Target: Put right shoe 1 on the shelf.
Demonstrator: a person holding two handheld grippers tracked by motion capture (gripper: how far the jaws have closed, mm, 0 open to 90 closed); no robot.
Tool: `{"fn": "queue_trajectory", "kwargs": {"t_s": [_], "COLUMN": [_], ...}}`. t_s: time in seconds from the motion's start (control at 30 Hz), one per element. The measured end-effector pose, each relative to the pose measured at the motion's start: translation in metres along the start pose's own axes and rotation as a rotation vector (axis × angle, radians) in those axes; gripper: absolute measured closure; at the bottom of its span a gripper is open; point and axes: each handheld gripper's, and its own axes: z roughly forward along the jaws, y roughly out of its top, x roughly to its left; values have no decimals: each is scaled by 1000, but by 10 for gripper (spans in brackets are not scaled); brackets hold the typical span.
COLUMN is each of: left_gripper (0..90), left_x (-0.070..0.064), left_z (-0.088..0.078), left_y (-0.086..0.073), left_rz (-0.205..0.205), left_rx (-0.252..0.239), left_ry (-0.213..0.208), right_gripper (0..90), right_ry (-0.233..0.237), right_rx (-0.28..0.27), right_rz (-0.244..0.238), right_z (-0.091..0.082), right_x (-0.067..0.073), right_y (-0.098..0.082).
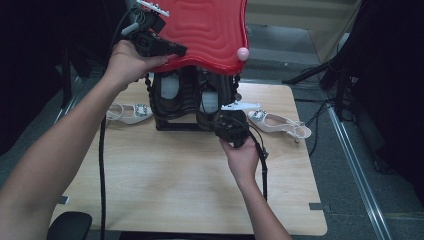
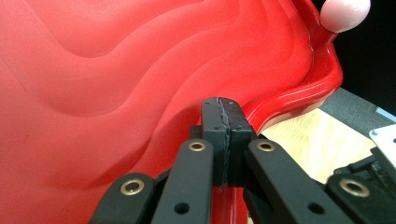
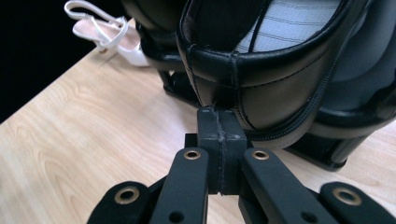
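A red wavy-surfaced tray [image 1: 210,30] with a pink knob [image 1: 242,53] is held tilted above a black shoe rack [image 1: 172,125]. My left gripper [image 1: 177,50] is shut on its left rim. In the left gripper view the closed jaws [image 2: 223,105] meet on the glossy rim of the tray [image 2: 116,70], with the knob [image 2: 345,14] at the top right. My right gripper [image 1: 227,125] is at the rack's front right. Its jaws [image 3: 218,114] are closed at the lower heel of a black shoe [image 3: 280,79] that juts out over the rack [image 3: 322,154].
A white heeled shoe with a jewelled buckle [image 1: 131,112] lies left of the rack, and another [image 1: 277,121] lies right of it. The wooden table [image 1: 175,175] stretches toward me. Black stands and cables are on the floor to the right [image 1: 325,75].
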Motion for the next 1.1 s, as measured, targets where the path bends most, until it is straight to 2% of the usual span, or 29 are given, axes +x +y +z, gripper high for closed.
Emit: {"fn": "queue_trajectory", "kwargs": {"t_s": [0.13, 0.23, 0.33, 0.43, 0.47, 0.63, 0.73, 0.87, 1.1], "left_gripper": [900, 900, 900, 900, 900, 900, 900, 900, 900], "left_x": [0, 0, 0, -2, -2, -1, -1, -1, -2], "left_z": [0, 0, 0, 1, 1, 1, 1, 1, 1], "left_y": [0, 0, 0, 1, 1, 1, 1, 1, 1], "left_rz": [0, -1, 1, 3, 5, 13, 15, 18, 25], "left_rx": [2, -1, 1, -2, -1, 0, 0, 0, -3], "left_ry": [-2, -1, 1, 9, 10, 7, 5, 5, 7], "right_gripper": [900, 900, 900, 900, 900, 900, 900, 900, 900], "right_ry": [-10, -41, -32, -62, -78, -123, -118, -146, -100], "right_rx": [-14, -18, -16, -8, -4, -20, -33, -34, -33], "right_rz": [6, 7, 21, -7, -3, 18, 36, 14, 25], "right_z": [2, 4, 4, 3, 3, -4, -7, -6, -3], "right_x": [-4, -6, -11, -10, -11, -20, -26, -22, -21], "right_y": [5, 10, 15, 16, 17, 16, 14, 14, 14]}}
